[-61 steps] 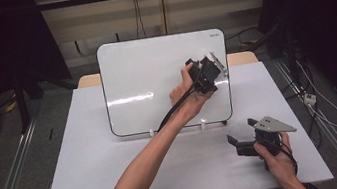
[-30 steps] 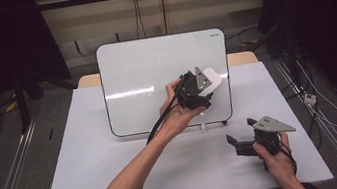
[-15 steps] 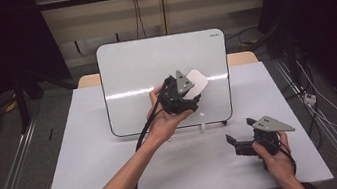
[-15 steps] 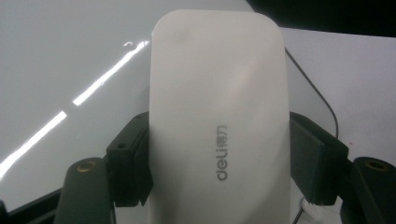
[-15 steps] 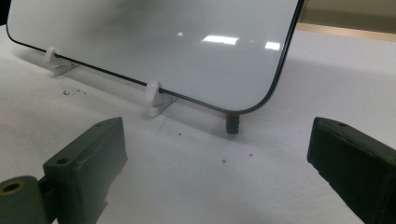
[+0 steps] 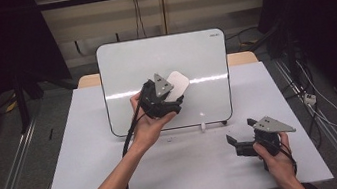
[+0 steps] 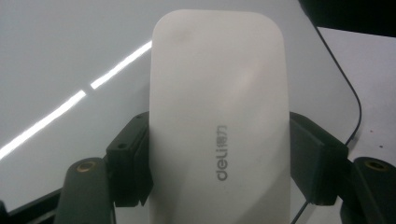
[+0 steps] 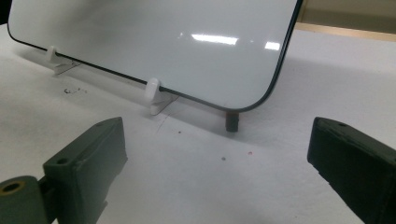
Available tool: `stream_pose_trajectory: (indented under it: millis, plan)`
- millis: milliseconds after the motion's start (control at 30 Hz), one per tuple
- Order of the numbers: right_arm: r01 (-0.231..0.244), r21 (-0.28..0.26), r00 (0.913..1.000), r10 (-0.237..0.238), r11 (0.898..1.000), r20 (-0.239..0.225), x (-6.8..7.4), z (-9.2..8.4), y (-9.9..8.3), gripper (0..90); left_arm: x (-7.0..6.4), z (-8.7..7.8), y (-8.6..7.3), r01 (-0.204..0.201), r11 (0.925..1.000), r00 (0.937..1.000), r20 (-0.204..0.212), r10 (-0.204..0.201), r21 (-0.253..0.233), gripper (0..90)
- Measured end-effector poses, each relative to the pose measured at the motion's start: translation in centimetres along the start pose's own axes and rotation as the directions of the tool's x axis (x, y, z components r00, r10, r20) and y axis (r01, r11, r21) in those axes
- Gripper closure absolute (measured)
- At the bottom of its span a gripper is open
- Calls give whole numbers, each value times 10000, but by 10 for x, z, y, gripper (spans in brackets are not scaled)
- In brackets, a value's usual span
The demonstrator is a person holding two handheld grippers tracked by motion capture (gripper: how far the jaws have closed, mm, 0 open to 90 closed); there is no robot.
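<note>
Between the two black jaws of the left gripper (image 7: 219, 186) a white eraser (image 7: 219, 116) is pinched by its long sides, with grey lettering seen on its back. From above, the eraser (image 6: 178, 84) is held flat against the whiteboard (image 6: 201, 59), a little left of the board's middle, just at the bright streak of reflected light. The board is propped upright on small white feet (image 8: 153, 91) on the white table (image 6: 89, 152). No writing can be made out on the board in these frames, so wiping is judged to be well along or nearly done; whether faint marks are left under the glare cannot be told. A few tiny specks are seen on the table below the board. The right gripper (image 6: 244, 141) is rested low on the table, near the board's lower right corner, its jaws spread wide around nothing.
</note>
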State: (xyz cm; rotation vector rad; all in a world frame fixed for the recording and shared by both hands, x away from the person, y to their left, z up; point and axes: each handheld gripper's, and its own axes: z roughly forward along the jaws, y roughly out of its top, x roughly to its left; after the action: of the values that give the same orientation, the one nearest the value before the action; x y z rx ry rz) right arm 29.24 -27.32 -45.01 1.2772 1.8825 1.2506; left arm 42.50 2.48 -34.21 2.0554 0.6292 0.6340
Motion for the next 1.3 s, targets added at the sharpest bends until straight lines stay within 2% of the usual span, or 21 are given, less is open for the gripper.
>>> stream_pose_trajectory:
  millis: [333,633,1300]
  plan:
    - [-37,4,10000,37,10000,21,1,3,2,47,14,-18,-13,176,9998,9993,-316,-176,-18,311]
    - [-68,29,10000,68,10000,10,3,3,1,46,23,-35,-23,165,9999,9979,-620,-163,27,311]
    - [19,79,10000,-19,10000,-1,0,2,0,47,41,-65,-46,427,9990,9884,-1463,-400,157,311]
